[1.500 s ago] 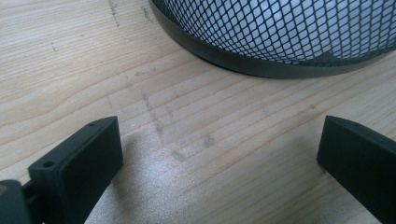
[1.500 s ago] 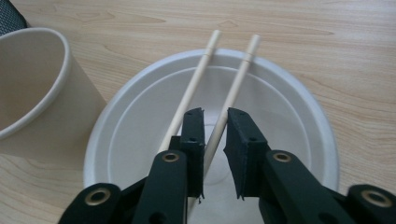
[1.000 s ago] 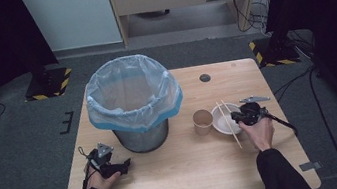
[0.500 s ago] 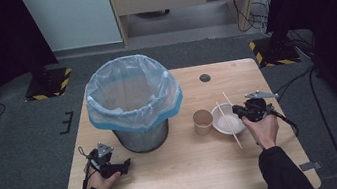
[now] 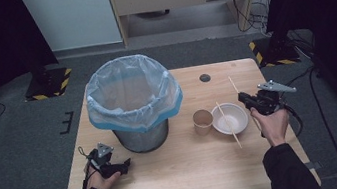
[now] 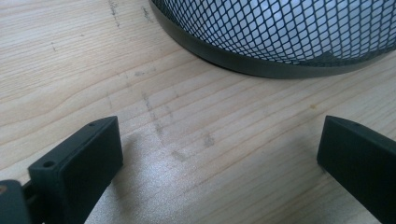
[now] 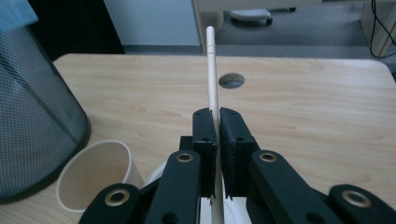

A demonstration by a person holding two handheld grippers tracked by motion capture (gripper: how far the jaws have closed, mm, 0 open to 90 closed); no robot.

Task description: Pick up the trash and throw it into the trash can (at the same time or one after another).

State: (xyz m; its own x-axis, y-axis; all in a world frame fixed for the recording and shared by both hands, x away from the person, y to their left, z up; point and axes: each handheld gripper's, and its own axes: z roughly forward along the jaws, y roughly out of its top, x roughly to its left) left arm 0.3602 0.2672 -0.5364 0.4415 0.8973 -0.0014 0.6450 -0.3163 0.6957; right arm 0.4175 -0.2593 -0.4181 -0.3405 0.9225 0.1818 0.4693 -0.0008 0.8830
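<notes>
Wooden chopstick (image 7: 212, 70) is being pinched by the clenched right gripper (image 5: 251, 102) above the white bowl (image 5: 229, 118), likely bound for the lined bin (image 5: 132, 100), while the left gripper (image 5: 125, 165) is waiting released on the counter (image 5: 193, 171).

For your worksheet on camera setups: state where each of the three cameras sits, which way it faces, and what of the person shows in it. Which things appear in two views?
High view: above the person's side, looking forward and down on the table; both forearms, left gripper, right gripper.
Left gripper view: on the left gripper, facing the mesh bin; its jaws stand apart.
Right gripper view: on the right gripper, facing across the table; its jaws clamp a chopstick.
Shared: bin, paper cup, chopstick.
</notes>
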